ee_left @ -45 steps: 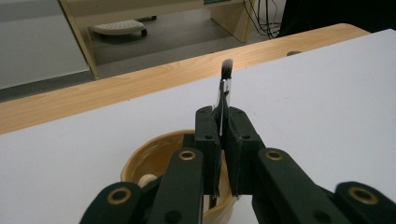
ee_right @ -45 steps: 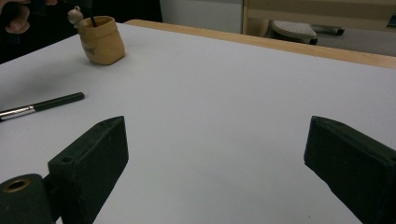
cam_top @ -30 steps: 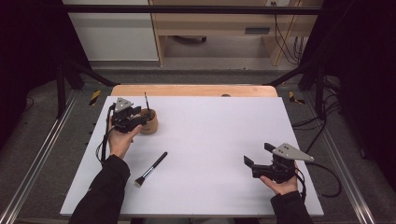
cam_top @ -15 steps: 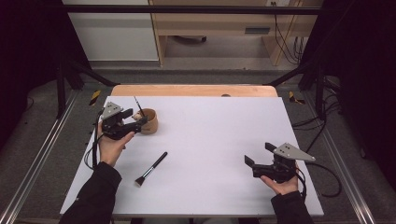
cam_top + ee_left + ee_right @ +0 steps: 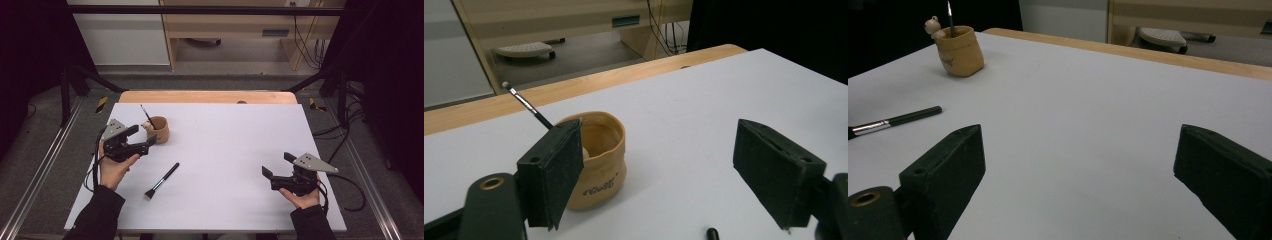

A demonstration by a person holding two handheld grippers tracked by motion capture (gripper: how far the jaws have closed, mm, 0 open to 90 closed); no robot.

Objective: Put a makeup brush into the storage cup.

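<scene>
A tan cup (image 5: 161,131) stands on the white table top (image 5: 230,150) at the left rear. A thin dark brush (image 5: 147,116) leans in it, handle up to the left. My left gripper (image 5: 141,138) sits just left of the cup; its jaws have just been opening and nothing is between them. In the left gripper view the cup (image 5: 600,159) and the brush (image 5: 526,105) show past the left jaw. A second brush (image 5: 162,180) with a black handle lies flat nearer the front. My right gripper (image 5: 277,164) rests open at the front right, holding nothing.
The right gripper view shows the cup (image 5: 960,50) far off and the lying brush (image 5: 895,121) at the left. A wooden strip (image 5: 205,96) edges the table's far side. Metal rails (image 5: 45,165) run along both sides. Cables trail from both grippers.
My left gripper has drawn back from above the cup toward the left and front, letting go of the thin brush, which now leans in the cup. The right gripper has kept still.
</scene>
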